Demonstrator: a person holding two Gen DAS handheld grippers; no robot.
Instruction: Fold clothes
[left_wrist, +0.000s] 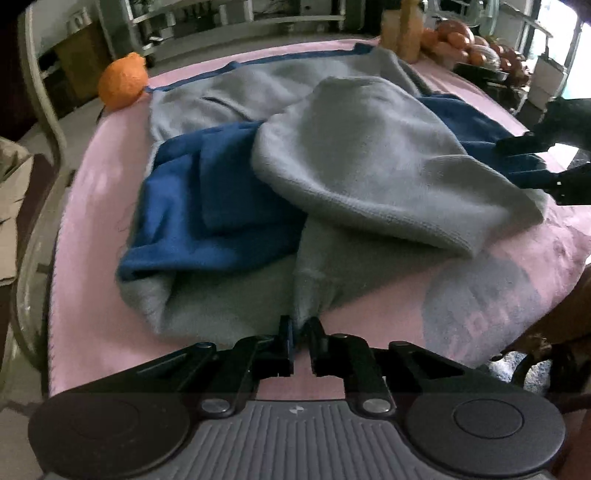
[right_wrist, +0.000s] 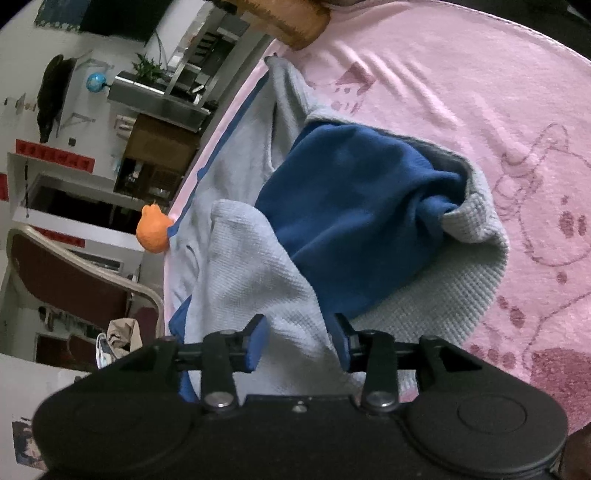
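Left wrist view first: your left gripper (left_wrist: 301, 325) stands nearly closed, its jaws pinching a small peak of grey fabric at the near edge of the grey and blue garment (left_wrist: 354, 155). That garment lies crumpled across the pink blanket (left_wrist: 88, 236) covering the counter, a grey flap folded over the blue lining. An orange toy (left_wrist: 122, 83) sits at the blanket's far left edge, touching the garment's blue trim. Your right gripper (left_wrist: 532, 164) shows at the right, over the garment's blue part.

Right wrist view: your right gripper (right_wrist: 299, 338) stands partly apart, and a fold of the grey garment (right_wrist: 255, 280) runs between its blue pads (right_wrist: 258, 343); whether they press it, you cannot tell. The blue lining (right_wrist: 354, 206) bunches just ahead, with the orange toy (right_wrist: 153, 230) at the counter's edge.
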